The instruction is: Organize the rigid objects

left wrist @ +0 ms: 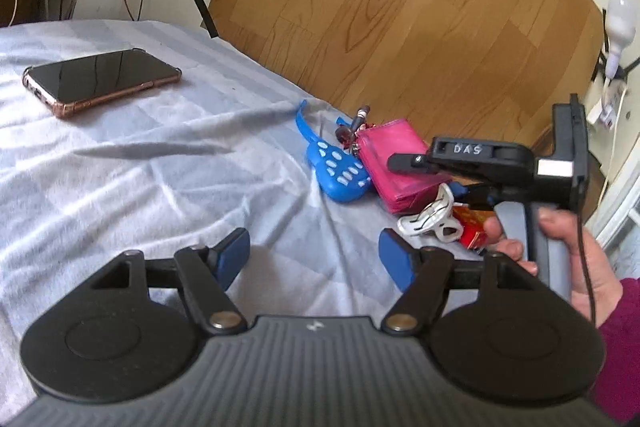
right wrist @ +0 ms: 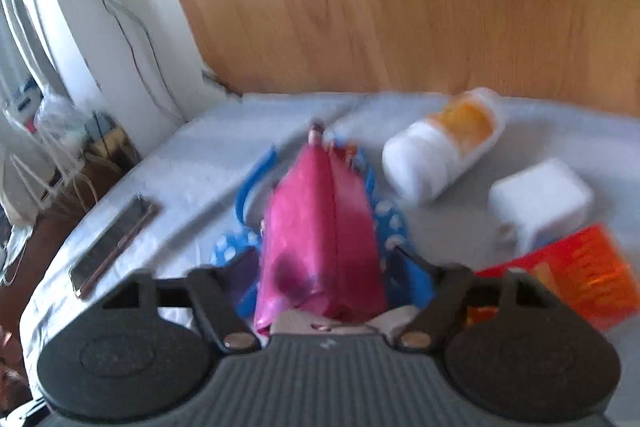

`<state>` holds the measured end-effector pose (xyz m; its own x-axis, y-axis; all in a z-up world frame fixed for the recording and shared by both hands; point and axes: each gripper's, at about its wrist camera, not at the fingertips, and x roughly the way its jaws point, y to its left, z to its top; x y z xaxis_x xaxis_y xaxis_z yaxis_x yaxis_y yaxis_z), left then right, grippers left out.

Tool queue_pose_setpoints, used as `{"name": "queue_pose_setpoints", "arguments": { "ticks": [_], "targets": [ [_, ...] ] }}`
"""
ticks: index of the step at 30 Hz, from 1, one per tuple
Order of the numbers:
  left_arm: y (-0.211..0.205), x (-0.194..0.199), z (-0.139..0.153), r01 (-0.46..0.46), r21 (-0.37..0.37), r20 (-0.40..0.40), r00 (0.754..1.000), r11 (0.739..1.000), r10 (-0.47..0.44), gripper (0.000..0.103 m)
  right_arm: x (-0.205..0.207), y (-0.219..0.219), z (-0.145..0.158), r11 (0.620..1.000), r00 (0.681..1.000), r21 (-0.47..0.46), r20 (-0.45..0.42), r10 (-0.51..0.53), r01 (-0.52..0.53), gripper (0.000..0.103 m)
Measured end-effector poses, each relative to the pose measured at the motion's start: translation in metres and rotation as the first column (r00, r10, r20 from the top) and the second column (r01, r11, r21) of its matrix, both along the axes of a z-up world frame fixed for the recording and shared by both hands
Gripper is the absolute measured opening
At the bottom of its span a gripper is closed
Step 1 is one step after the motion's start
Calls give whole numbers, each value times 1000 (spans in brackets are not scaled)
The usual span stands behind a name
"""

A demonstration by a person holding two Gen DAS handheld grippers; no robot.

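In the right wrist view, which is blurred, a pink pouch (right wrist: 316, 211) stands edge-up between the fingers of my right gripper (right wrist: 326, 263) and fills the gap, with both pads against its sides. A blue spotted toy (right wrist: 390, 223) lies under it. The left wrist view shows the same pouch (left wrist: 384, 155) leaning on the blue toy (left wrist: 340, 169), with the right gripper (left wrist: 432, 175) on its right end. My left gripper (left wrist: 314, 259) hovers open over bare sheet in front of that pile, with nothing between its blue pads.
A phone (left wrist: 100, 79) lies far left on the grey sheet (left wrist: 160, 187). A white hair clip (left wrist: 430, 221) and a red box (left wrist: 474, 231) sit by the pouch. A white bottle (right wrist: 444, 147), a white charger (right wrist: 540, 203) and an orange box (right wrist: 580, 275) lie to the right. A wooden headboard (left wrist: 400, 7) backs the bed.
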<state>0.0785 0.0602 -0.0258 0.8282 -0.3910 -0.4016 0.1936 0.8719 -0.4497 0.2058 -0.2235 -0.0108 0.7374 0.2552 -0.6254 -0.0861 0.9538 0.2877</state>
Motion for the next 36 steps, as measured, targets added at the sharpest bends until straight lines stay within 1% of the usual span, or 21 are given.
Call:
{"name": "queue_pose_setpoints", "arguments": {
  "ticks": [3, 5, 7, 8, 10, 11, 13, 16, 19, 20, 22, 23, 26, 27, 28, 29, 30, 31, 32, 33, 36],
  "targets": [
    [0, -1, -1, -1, -9, 1, 1000, 1000, 1, 73, -11, 1, 1, 999, 999, 8, -9, 35, -35, 55],
    [0, 0, -2, -1, -12, 2, 1000, 1000, 1, 73, -28, 6, 4, 987, 986, -11, 35, 163, -163, 51],
    [3, 0, -2, -2, -27, 4, 1000, 1000, 2, 73, -54, 17, 9, 940, 939, -93, 71, 336, -329, 52],
    [5, -1, -2, -7, -39, 5, 1000, 999, 7, 75, -67, 22, 8, 912, 915, -145, 74, 396, -383, 53],
    [12, -4, -1, -24, -63, 13, 1000, 998, 25, 80, -87, 26, 9, 875, 886, -208, 65, 459, -438, 53],
    [14, -7, 0, -37, -70, 22, 999, 997, 39, 82, -94, 25, 11, 875, 888, -224, 71, 454, -430, 54],
    [19, -13, 5, -49, -79, 45, 998, 996, 52, 85, -110, 18, 16, 899, 909, -235, 110, 402, -369, 62],
    [23, -15, 17, -43, -90, 89, 995, 995, 51, 95, -136, 5, 20, 933, 929, -185, 151, 338, -310, 62],
    [11, -4, 30, -11, -20, 122, 992, 1000, 13, 96, -155, 2, 14, 947, 938, -122, 150, 313, -297, 62],
    [5, 2, 33, 13, 4, 129, 992, 1000, -14, 96, -161, 3, 10, 949, 938, -95, 149, 313, -301, 61],
    [-8, 14, 35, 68, 30, 139, 988, 997, -71, 96, -161, 9, 2, 950, 942, -33, 122, 312, -310, 50],
    [-15, 22, 35, 97, 38, 139, 985, 995, -101, 96, -160, 13, -2, 949, 944, -4, 104, 314, -316, 48],
    [-37, 43, 30, 175, 62, 115, 977, 983, -182, 96, -150, 28, -10, 944, 940, 0, 97, 328, -330, 44],
    [-44, 48, 28, 204, 69, 103, 972, 977, -210, 95, -145, 31, -11, 945, 940, -3, 93, 327, -328, 44],
    [-50, 52, 25, 238, 65, 85, 966, 969, -243, 88, -140, 33, -11, 947, 943, -2, 93, 319, -320, 43],
    [-53, 52, 24, 266, 54, 66, 961, 963, -269, 76, -137, 33, -10, 953, 948, -7, 98, 301, -302, 42],
    [-54, 51, 24, 285, 41, 55, 956, 958, -287, 69, -134, 29, -8, 963, 957, -18, 111, 268, -267, 42],
    [-54, 47, 25, 320, 9, 47, 946, 947, -320, 58, -134, 23, -6, 969, 961, -16, 123, 247, -247, 37],
    [-55, 42, 26, 352, -18, 35, 936, 936, -351, 53, -133, 15, -4, 972, 964, 11, 126, 232, -235, 37],
    [-57, 32, 27, 374, -24, 28, 927, 927, -373, 53, -136, 8, -3, 975, 968, 23, 130, 216, -221, 37],
    [-64, 2, 29, 417, -13, 49, 908, 909, -416, 55, -150, -4, 0, 980, 968, -32, 150, 199, -197, 39]
  ]
}}
